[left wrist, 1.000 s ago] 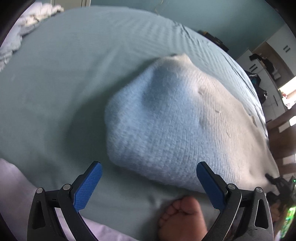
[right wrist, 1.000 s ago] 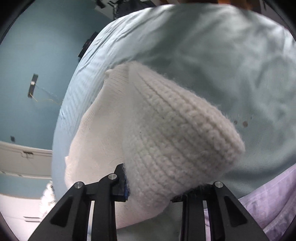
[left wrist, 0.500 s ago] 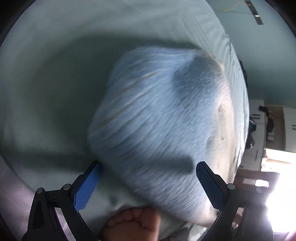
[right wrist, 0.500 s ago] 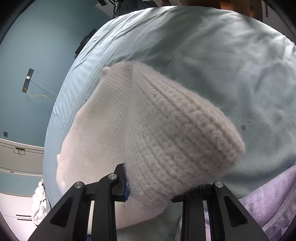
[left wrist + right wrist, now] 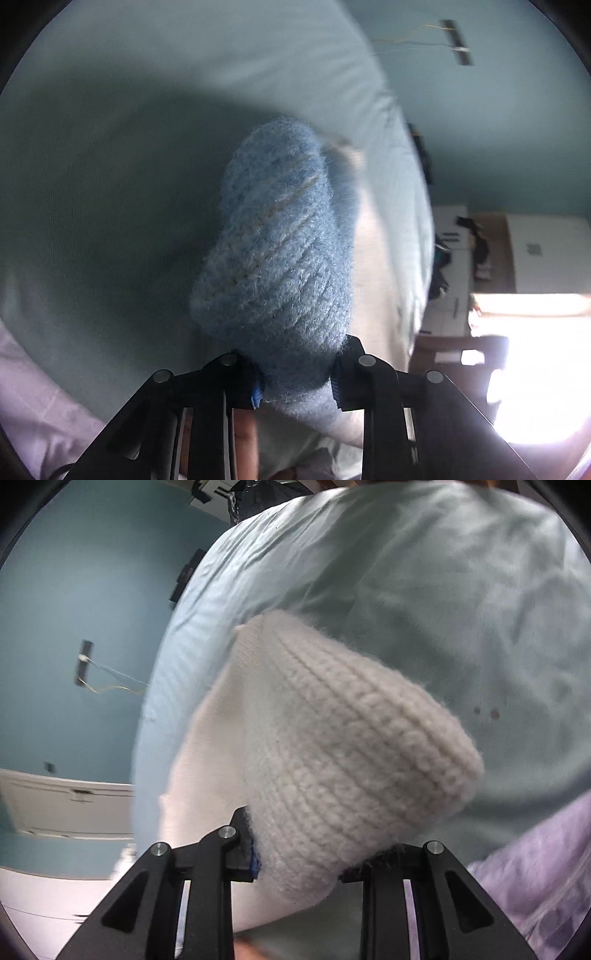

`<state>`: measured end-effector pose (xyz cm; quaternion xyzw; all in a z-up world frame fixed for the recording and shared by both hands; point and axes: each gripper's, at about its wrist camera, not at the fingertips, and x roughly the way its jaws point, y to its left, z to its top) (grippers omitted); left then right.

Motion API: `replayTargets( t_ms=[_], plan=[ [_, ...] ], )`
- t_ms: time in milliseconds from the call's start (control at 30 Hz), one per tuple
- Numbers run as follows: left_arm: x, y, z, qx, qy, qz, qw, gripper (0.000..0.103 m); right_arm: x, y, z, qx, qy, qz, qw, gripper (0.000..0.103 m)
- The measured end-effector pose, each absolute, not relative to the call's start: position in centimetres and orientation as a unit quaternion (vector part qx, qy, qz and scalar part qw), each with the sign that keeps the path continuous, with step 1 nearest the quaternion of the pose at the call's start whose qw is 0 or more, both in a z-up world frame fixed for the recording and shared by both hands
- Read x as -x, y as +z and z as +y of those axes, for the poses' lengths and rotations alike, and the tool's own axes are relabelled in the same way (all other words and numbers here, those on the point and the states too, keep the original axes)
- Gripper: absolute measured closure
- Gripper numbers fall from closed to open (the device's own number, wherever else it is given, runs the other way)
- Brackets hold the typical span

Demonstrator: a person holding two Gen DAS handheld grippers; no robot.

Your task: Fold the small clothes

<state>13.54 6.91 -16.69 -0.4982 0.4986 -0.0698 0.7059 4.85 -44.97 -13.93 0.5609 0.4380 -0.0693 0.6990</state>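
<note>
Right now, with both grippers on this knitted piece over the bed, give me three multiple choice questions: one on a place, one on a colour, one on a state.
1. Where does the lilac cloth lie in the right wrist view?
A. lower right
B. upper left
C. centre top

2. What colour is the bedsheet?
A. red
B. pale green
C. black

3. How does the left gripper stand?
A. wide open, nothing between its fingers
B. out of view
C. closed on the knitted garment

Answers: 1 A, the lilac cloth fills the lower right corner below the sheet. 2 B, the sheet reads pale green behind the knit. 3 C, both pads press into the fuzzy knit; the jaws have just been closing on it. The right gripper grips the same garment.
</note>
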Motion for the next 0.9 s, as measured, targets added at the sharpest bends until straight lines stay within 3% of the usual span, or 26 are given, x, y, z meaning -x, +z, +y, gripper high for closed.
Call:
replayTargets(
  t_ms=[167, 467, 767, 833, 867, 900],
  plan=[
    [-11.4, -14.0, 7.9, 0.513, -0.102, 0.494, 0.695, 0.079, -1.6, -11.8, -46.1, -0.591, -0.045, 0.447, 0.670, 0.080],
    [-8.9, -14.0, 8.3, 0.539, -0.098, 0.509, 0.664, 0.079, 2.5, -10.2, -46.1, -0.599, -0.039, 0.507, 0.619, 0.080],
    [-20.1, -11.4, 6.5, 0.514, -0.119, 0.541, 0.655, 0.078, -5.9, -9.5, -49.1, -0.633, -0.028, 0.528, 0.566, 0.080],
    [-23.9, -11.5, 5.6, 0.510, -0.130, 0.545, 0.653, 0.074, -10.8, -9.7, -49.9, -0.619, -0.007, 0.534, 0.577, 0.070],
    [-25.9, -11.9, 5.3, 0.516, -0.125, 0.544, 0.650, 0.067, -13.7, -10.4, -50.5, -0.611, 0.016, 0.533, 0.585, 0.066],
    [-27.9, -12.6, 4.9, 0.523, -0.117, 0.542, 0.647, 0.049, -15.0, -11.1, -50.8, -0.618, 0.029, 0.523, 0.586, 0.058]
  ],
)
